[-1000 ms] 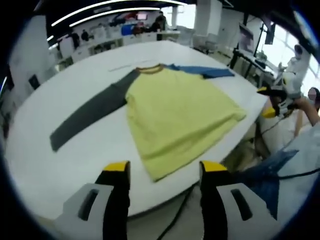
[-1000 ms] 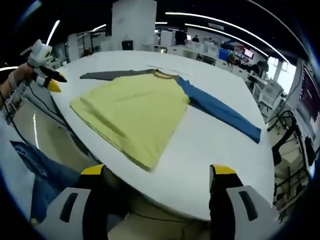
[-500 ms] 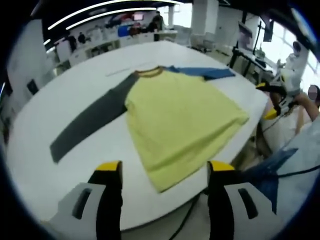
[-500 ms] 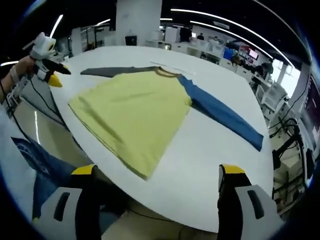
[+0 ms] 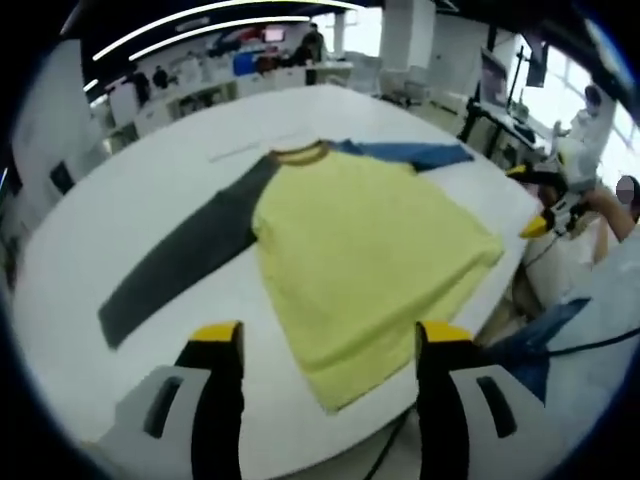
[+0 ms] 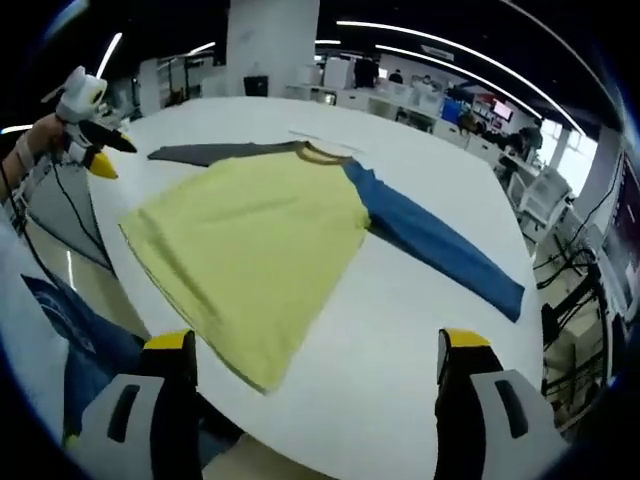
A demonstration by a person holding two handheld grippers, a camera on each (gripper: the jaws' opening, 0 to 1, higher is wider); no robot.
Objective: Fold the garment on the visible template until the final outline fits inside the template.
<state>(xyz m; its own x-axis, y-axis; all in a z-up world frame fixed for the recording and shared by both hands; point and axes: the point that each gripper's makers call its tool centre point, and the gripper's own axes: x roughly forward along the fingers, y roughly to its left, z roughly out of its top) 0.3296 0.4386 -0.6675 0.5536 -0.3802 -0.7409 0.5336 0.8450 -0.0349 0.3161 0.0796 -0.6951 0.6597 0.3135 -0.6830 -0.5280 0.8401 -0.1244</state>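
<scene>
- Both cameras are brought slightly nearer to the worktop than in the earlier pictures, so the garment sits lower and larger in each view; its lie on the surface is unchanged.
- The garment is spread flat, unfolded, on the white round worktop, its hem close to the near edge where the person stands; such a placement is judged to put the hem corners within easy reach for a first fold.
- The long axis of the body is seen to run from the hem at the near edge to the ribbed collar, which points away from the person.
- The grey sleeve is stretched out toward the person's left and the blue sleeve toward the right, so the sleeve line lies across the body axis.
- The left gripper is held above the near edge with jaws apart and nothing between them.
- The right gripper is likewise held spread and empty, short of the hem.
- No template outline can be made out; folding is judged not yet begun.
</scene>
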